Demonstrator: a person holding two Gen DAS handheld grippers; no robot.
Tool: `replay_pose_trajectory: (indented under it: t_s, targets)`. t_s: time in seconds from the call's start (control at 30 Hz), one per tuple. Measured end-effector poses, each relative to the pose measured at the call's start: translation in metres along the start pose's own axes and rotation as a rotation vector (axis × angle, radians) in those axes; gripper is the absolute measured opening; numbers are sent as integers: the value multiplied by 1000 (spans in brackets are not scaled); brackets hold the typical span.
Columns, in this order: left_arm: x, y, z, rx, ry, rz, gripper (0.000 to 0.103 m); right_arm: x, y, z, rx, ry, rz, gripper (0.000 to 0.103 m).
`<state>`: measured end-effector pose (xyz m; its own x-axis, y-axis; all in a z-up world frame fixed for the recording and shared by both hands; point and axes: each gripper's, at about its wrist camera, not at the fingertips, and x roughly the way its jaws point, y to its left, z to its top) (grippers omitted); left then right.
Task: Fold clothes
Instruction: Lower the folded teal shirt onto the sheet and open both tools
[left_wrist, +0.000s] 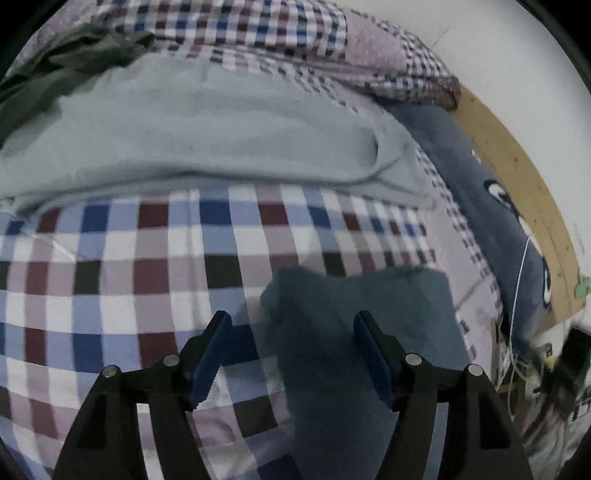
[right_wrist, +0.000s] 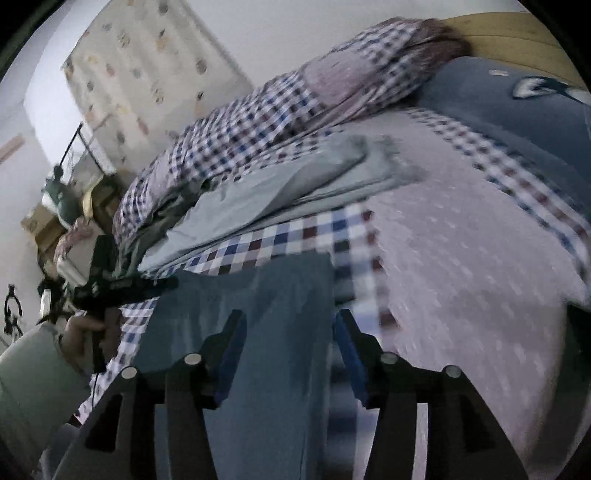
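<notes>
Fingers of both grippers spread, empty; teal garment (left_wrist: 354, 332) lies flat between, beneath them.

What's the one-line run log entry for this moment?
left gripper: open, empty | right gripper: open, empty | dark teal garment: flat on checked bedsheet, under both | light grey garment: folded, behind
</notes>
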<state>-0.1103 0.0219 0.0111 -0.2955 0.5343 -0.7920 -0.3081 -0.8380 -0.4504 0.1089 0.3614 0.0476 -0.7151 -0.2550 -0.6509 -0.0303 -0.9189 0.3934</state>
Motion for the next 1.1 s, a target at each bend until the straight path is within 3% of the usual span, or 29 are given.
replay_pose_trajectory:
  t_s: [0.03,0.13,0.2,0.3,0.4,0.43,0.47,0.6,0.67,0.77,0.87,1.0,1.1]
  targets:
    - [4,2,-1,-2,3,-1,66,18,-3,8,-1,24,-5,54]
    - [9,10,-1,-32,-8,-29,45,64,-14,23,19,95,-9,54]
    - [7,13,-2,-47,-22,-54,17,87,-18,26,21,132,-5,54]
    - [4,16,-3,-62,-60,-86,8,119,-20,26,-8,186,-19,54]
    - [-2,28,-8,-108,-101,-124,6,137,-23,27,-24,195,-7,49]
    - [-6,31,-12,-111,-125,-129,6,138,-21,29,-36,182,12,18]
    - [-9,34,-15,-114,-150,-135,6,137,-14,32,-67,165,12,1]
    - [-24,44,-25,-132,-256,-147,5,133,17,47,-178,88,-15,1]
    - [-11,56,-26,-168,-220,-132,6,142,21,50,-197,92,-66,1]
    - [-2,70,-27,-226,-189,-175,12,166,13,44,-175,152,-145,5]
    - [-12,63,-25,-197,-206,-114,25,162,11,45,-168,147,-179,10]
    - [-31,49,-23,-165,-273,-19,54,131,20,57,-162,72,-191,14]
    - [-44,27,-16,-110,-302,-9,58,110,38,66,-151,19,-172,20]
